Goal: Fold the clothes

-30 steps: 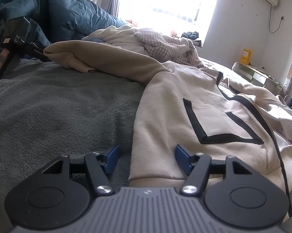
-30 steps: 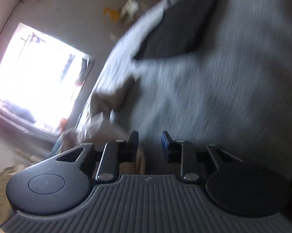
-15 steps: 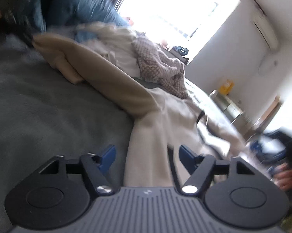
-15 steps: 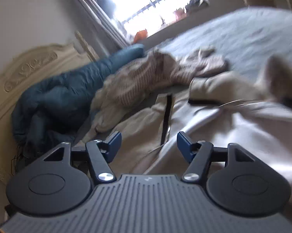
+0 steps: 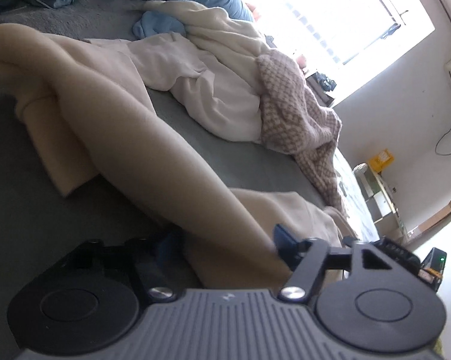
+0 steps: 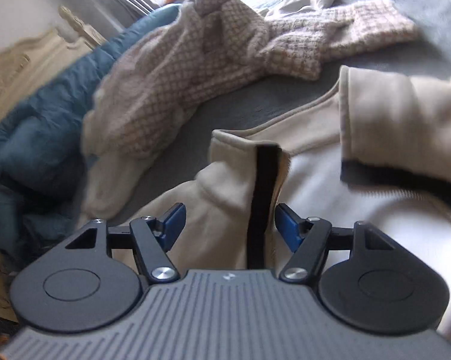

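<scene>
The beige hoodie [image 6: 330, 180] is lying on the grey bed cover [image 5: 21, 216], its long sleeve [image 5: 141, 138] stretching from ten o'clock down to five o'clock in the left wrist view. The left gripper [image 5: 225, 241] is closing its jaws around the sleeve's near end; whether the pads are pressing yet is hard to tell, as the left finger sits in shadow. The right gripper [image 6: 228, 222] is standing open, the hoodie's black-trimmed front edge [image 6: 263, 198] lying between its blue pads [image 6: 287, 225] untouched. A checked knit garment [image 6: 195, 54] is lying at twelve o'clock.
</scene>
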Demonstrator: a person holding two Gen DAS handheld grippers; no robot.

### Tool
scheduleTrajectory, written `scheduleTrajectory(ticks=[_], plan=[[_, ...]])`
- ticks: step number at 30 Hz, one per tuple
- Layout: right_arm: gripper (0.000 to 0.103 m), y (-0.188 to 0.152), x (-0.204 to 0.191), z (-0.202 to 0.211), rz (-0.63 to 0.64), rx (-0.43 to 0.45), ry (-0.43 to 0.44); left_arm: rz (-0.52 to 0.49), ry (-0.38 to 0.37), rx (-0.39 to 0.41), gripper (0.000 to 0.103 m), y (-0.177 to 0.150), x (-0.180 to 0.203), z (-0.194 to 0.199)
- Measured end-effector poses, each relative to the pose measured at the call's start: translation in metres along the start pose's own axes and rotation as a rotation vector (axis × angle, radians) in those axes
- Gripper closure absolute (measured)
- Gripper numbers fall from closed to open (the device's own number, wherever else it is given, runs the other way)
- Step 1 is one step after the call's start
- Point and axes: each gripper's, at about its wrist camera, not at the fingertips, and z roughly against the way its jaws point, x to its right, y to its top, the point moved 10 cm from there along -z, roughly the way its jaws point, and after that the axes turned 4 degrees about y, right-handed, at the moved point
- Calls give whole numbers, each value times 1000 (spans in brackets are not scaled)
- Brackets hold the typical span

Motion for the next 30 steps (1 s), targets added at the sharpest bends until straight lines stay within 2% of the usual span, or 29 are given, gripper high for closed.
scheduleTrajectory(ticks=[1, 4, 6, 7, 10, 13, 20, 26, 30], plan=[[42, 2, 0, -4, 21, 2, -12, 11, -1, 7, 51, 1, -3, -3], [57, 7, -2, -11, 79, 4, -31, 47, -10, 29, 71, 3, -12, -6], [86, 10, -8, -16, 114, 5, -26, 80, -37, 52, 76, 5, -18, -3], [88, 10, -12, -15, 137, 9, -21, 95, -54, 70, 79, 6, -21, 1], [90, 16, -33, -13, 240, 58, -29, 112, -103, 143, 82, 14, -25, 12], [91, 24, -57, -13, 319, 98, -21, 122, -122, 225, 85, 23, -32, 21], [91, 49, -92, -34, 378, 153, 0, 108, -67, 373, 88, 40, -43, 31], [92, 53, -76, -59, 303, 178, -16, 88, 12, 389, 90, 44, -53, 24], [88, 44, -50, -74, 251, 116, -81, 91, 29, 333, 85, 45, -60, 16]])
